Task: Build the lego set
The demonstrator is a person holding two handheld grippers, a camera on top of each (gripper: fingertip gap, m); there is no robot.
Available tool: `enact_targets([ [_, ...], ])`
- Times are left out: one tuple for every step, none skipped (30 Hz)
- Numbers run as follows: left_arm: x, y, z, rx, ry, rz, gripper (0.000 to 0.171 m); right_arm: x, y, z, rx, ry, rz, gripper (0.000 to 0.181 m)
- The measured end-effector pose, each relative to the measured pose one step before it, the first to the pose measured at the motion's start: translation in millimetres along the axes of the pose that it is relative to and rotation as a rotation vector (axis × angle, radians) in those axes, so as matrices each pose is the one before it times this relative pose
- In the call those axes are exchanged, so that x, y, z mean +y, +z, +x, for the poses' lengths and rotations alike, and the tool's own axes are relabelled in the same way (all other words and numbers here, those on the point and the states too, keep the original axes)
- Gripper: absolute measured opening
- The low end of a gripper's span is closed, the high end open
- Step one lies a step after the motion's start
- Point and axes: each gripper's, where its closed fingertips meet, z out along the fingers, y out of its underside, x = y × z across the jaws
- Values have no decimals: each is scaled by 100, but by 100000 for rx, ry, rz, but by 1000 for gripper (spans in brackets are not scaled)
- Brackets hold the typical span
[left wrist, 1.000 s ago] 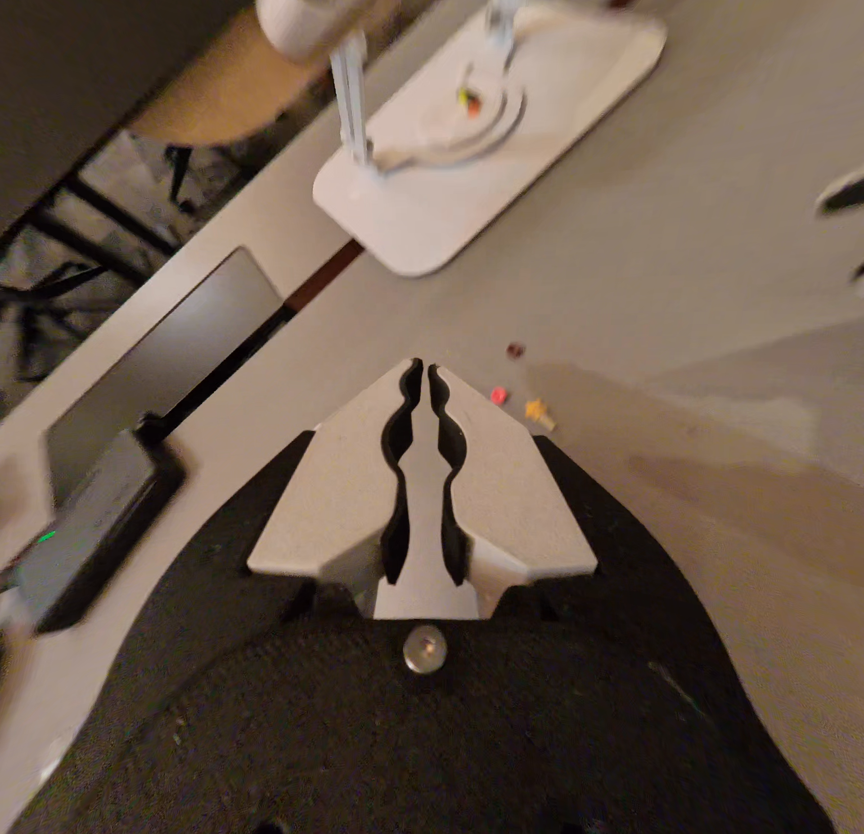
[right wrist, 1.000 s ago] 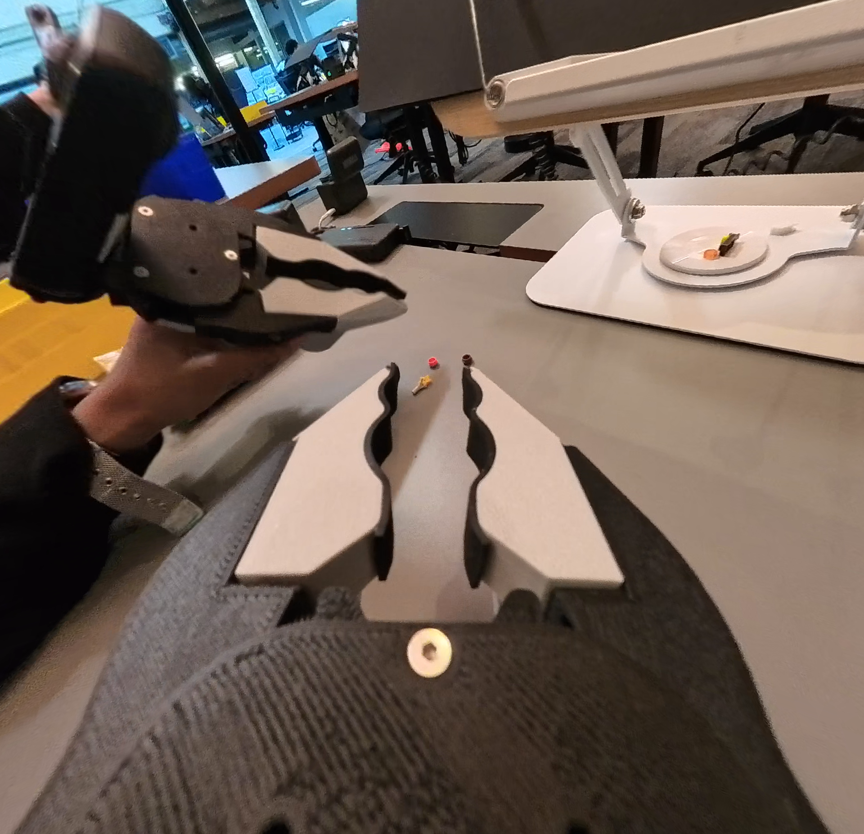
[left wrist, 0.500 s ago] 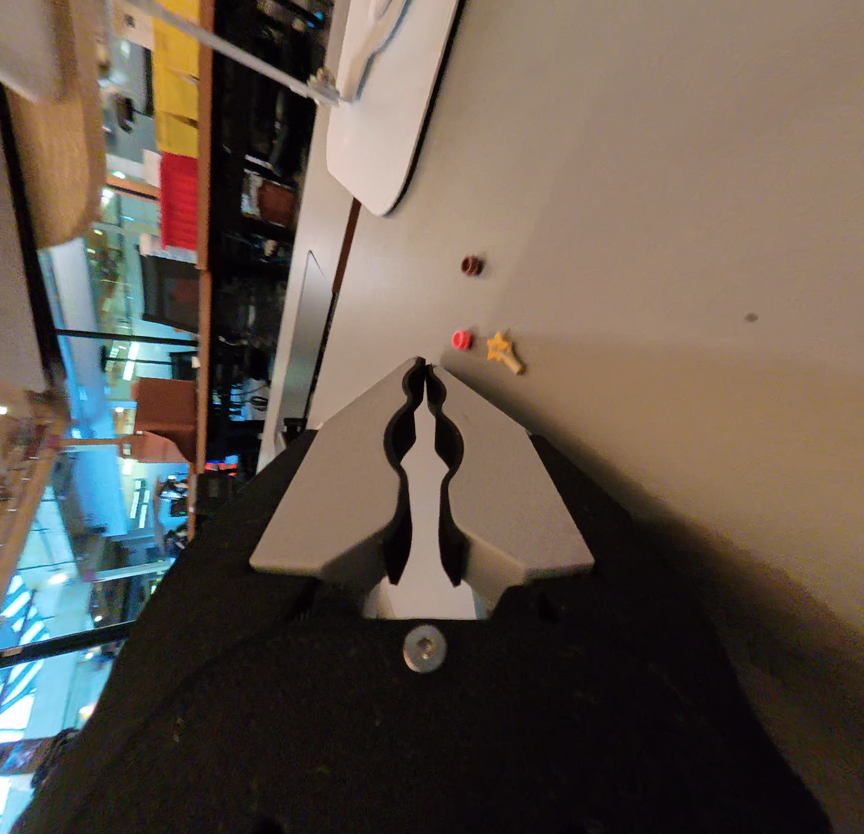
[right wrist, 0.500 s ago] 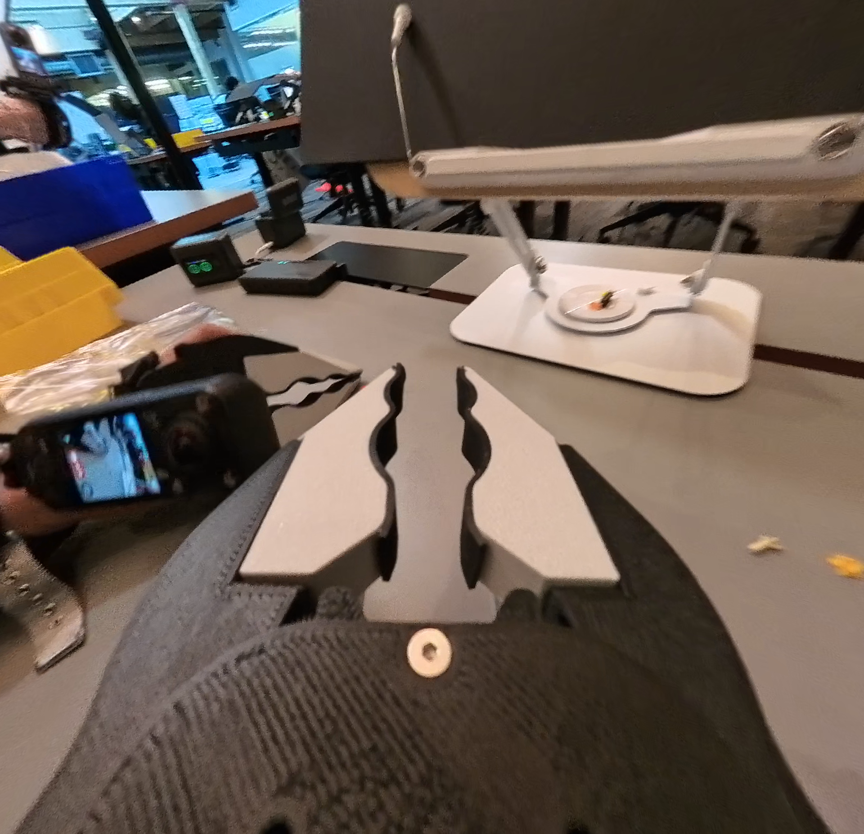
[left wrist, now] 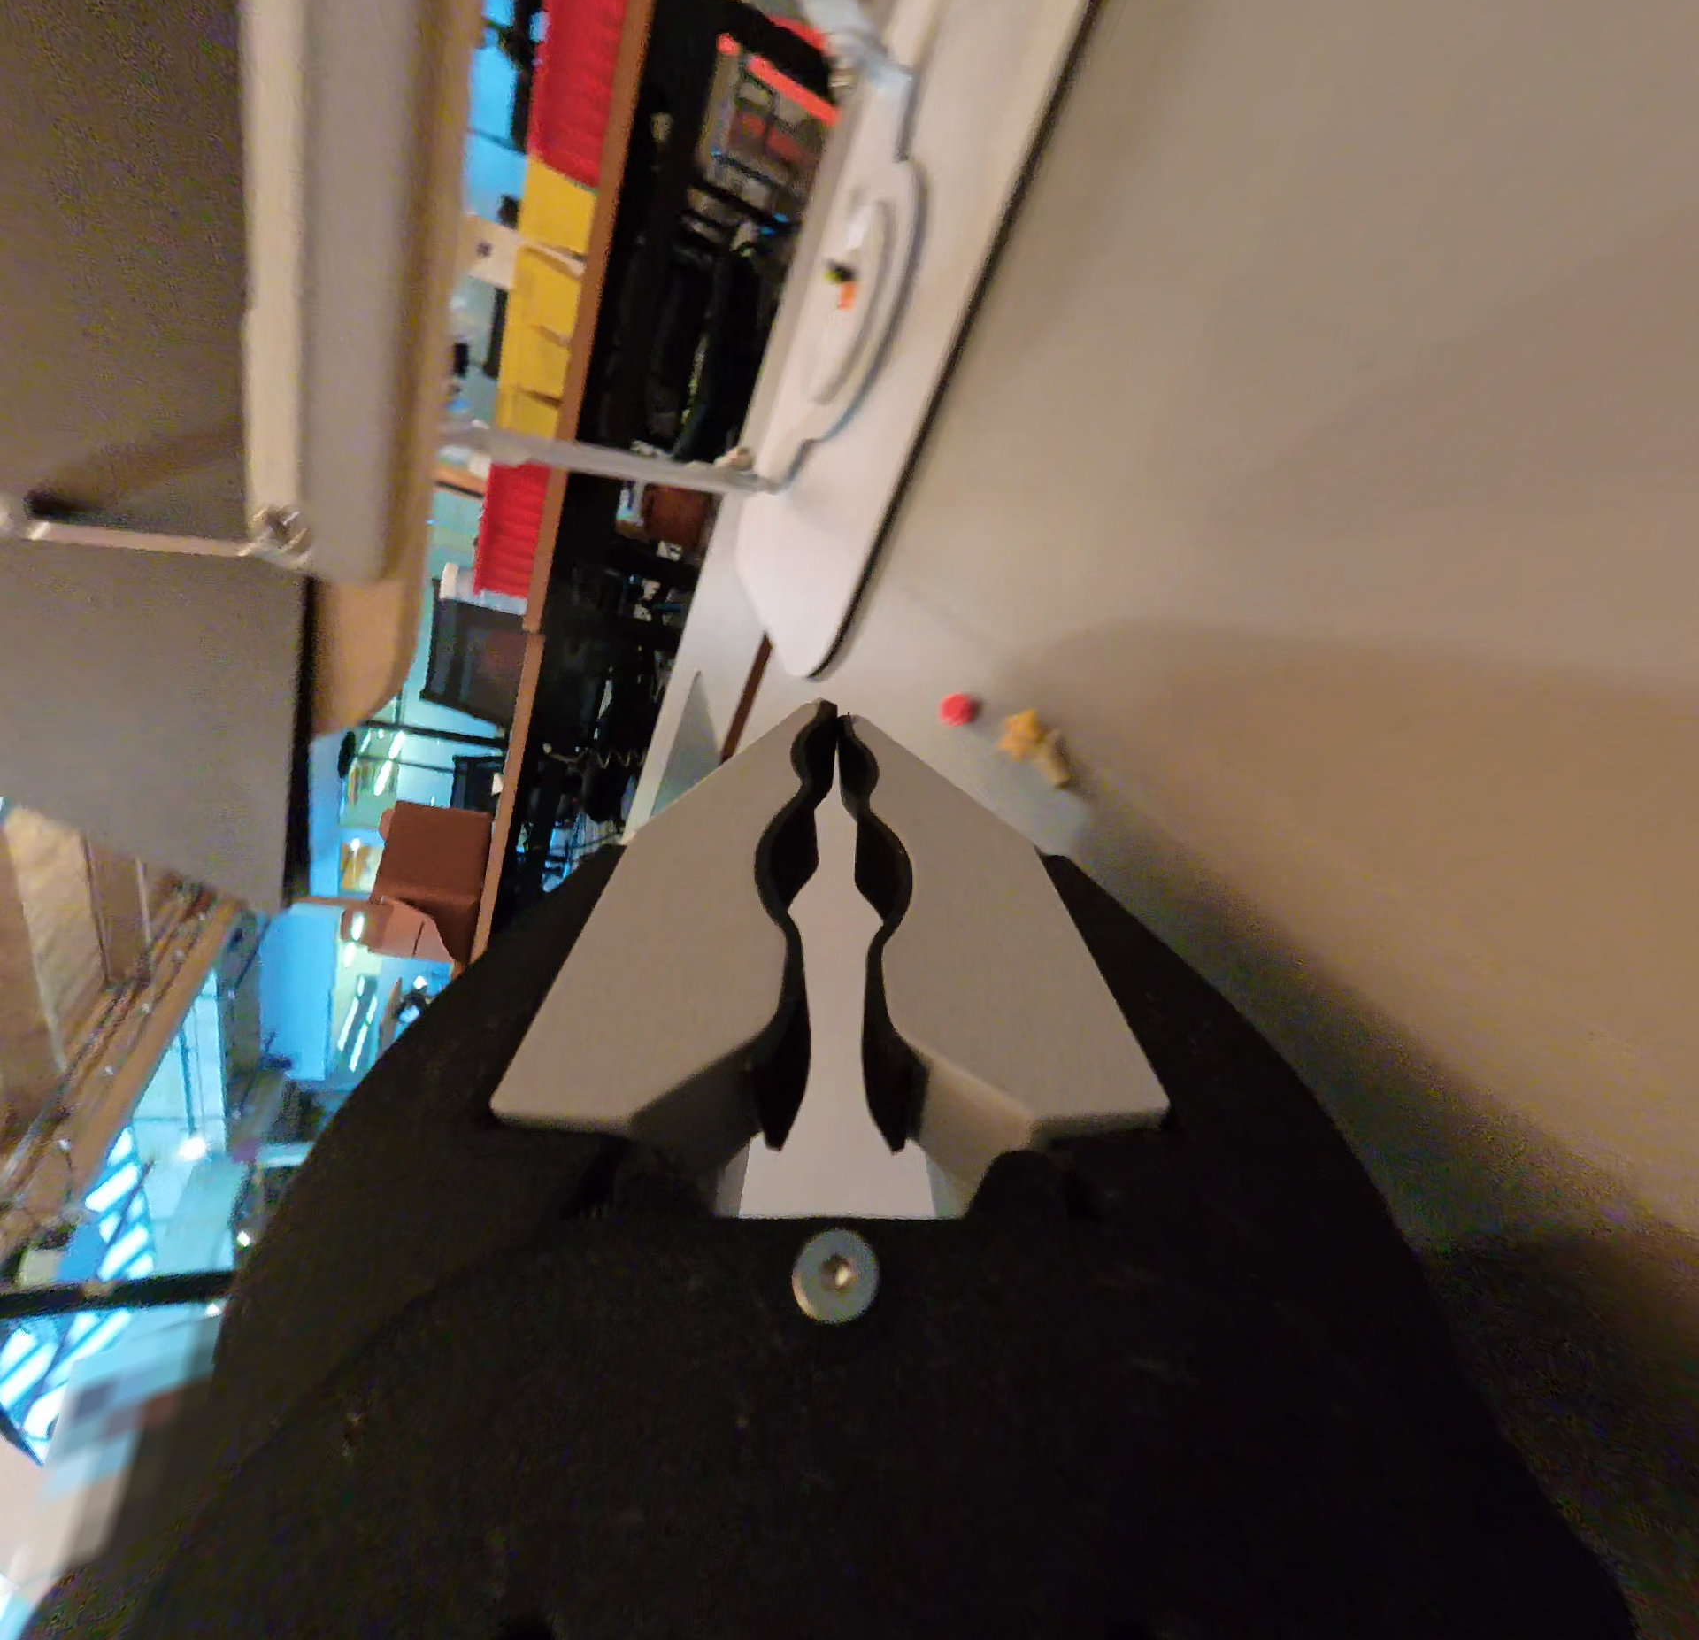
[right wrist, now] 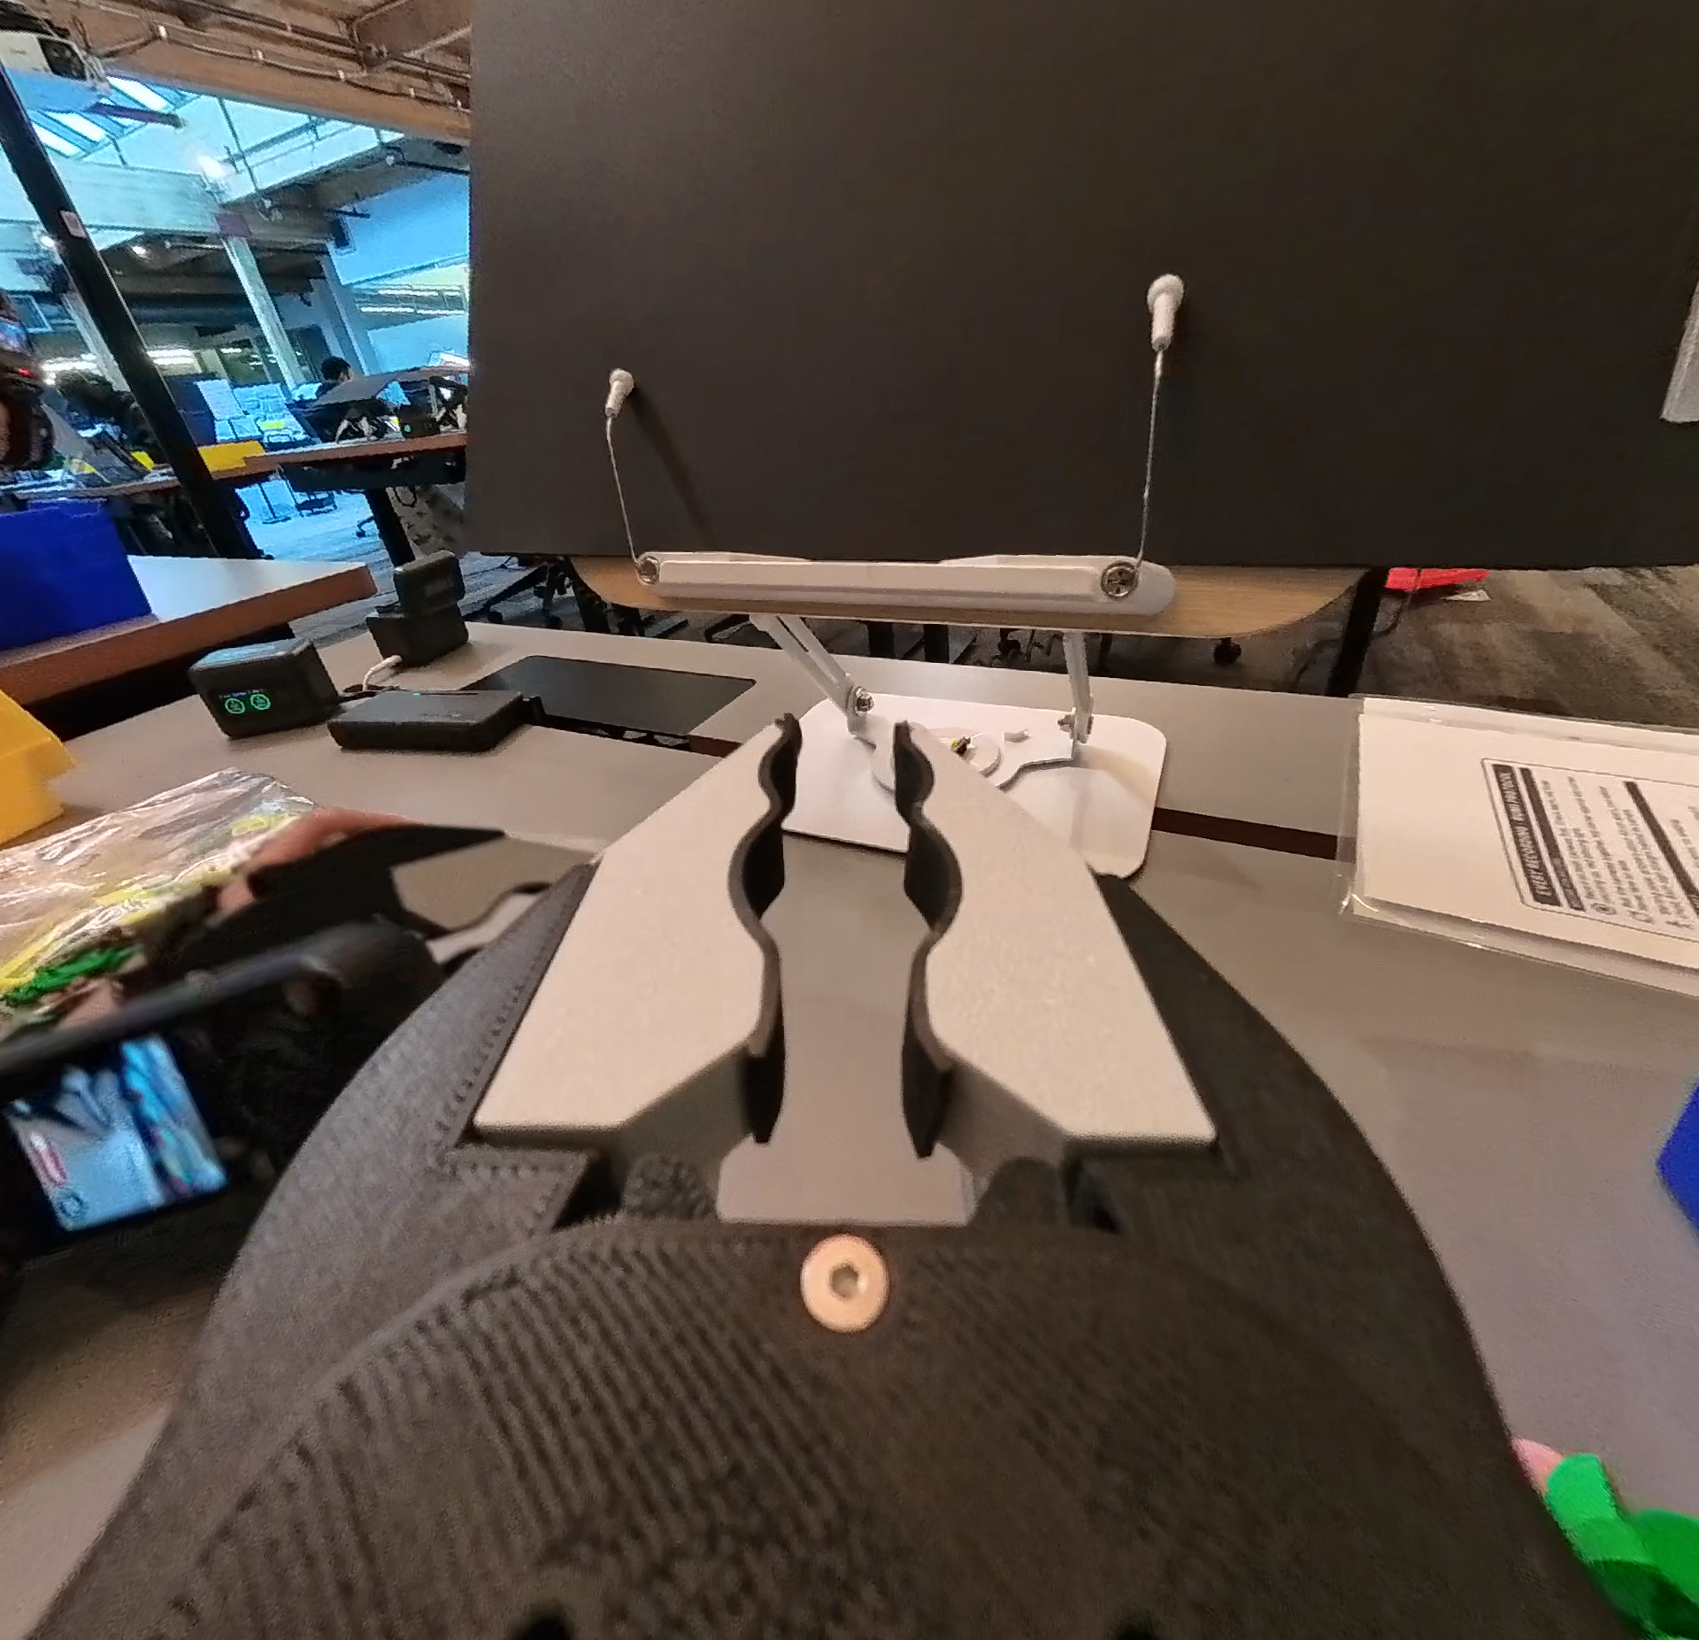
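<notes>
1. Grey table (left wrist: 1379, 400), seen rolled sideways in the left wrist view; carries a white stand base (left wrist: 883, 456) ahead of the tips.
2. Left gripper (left wrist: 832, 718): clenched, tips meeting with nothing between them, touching nothing.
3. Right gripper (right wrist: 841, 736): released, a clear gap between its fingers, empty, pointing at the white stand base (right wrist: 1112, 768); left gripper (right wrist: 303, 888) low beside it, to its left.
4. Yellow lego piece (left wrist: 1034, 745) on the table, just right of the left gripper's tips, apart from them.
5. Red round lego stud (left wrist: 958, 708) beside the yellow piece, nearer the tips, not touching.
</notes>
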Motion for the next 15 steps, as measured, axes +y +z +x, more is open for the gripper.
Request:
enact_targets([
  [519, -106, -942, -1784, -4297, -430, 0, 96, 43, 29, 96, -266, -306, 19],
  [733, 41, -821, -803, -4896, -1307, 0, 106, 59, -20, -59, -244, -363, 19],
  [940, 237, -584, 460, -4162, -2426, 0, 113, 73, -71, -295, -44, -268, 20],
  [1160, 459, -312, 1408, -2421, -3906, 0, 120, 83, -112, -454, 167, -241, 19],
  [1241, 602, -223, 791, -534, -4697, 0, 136, 86, -120, -508, 310, -287, 20],
  [970, 604, -148, 342, 1178, -3632, 0, 137, 90, -113, -511, 344, -306, 20],
  [553, 497, -13, 380, 1822, -1772, 0, 136, 91, -96, -435, 265, -298, 19],
  [208, 324, 188, 1272, 1529, -416, 0, 123, 71, -69, -333, 112, -281, 19],
  [-76, 124, 314, 2201, 862, 320, 0, 97, 57, -43, -237, 60, -250, 20],
  [-319, 32, 159, 967, -47, 1067, 0, 90, 50, 7, -200, 215, -176, 20],
  [-427, -9, 148, 598, -29, 1319, 0, 59, 26, 40, -144, 472, -66, 20],
  [-370, 17, 414, 1857, 1063, 1080, 0, 50, 24, 80, -67, 659, 38, 20],
  [-223, 111, 402, 1245, 1980, 55, 0, 30, 7, 94, -69, 786, 81, 20],
  [-186, 151, 83, -1077, 2201, -185, 0, 24, -4, 89, -170, 924, 95, 20],
  [-321, 92, 153, -405, 2322, 1072, 0, 12, -8, 75, -248, 1051, 160, 20],
])
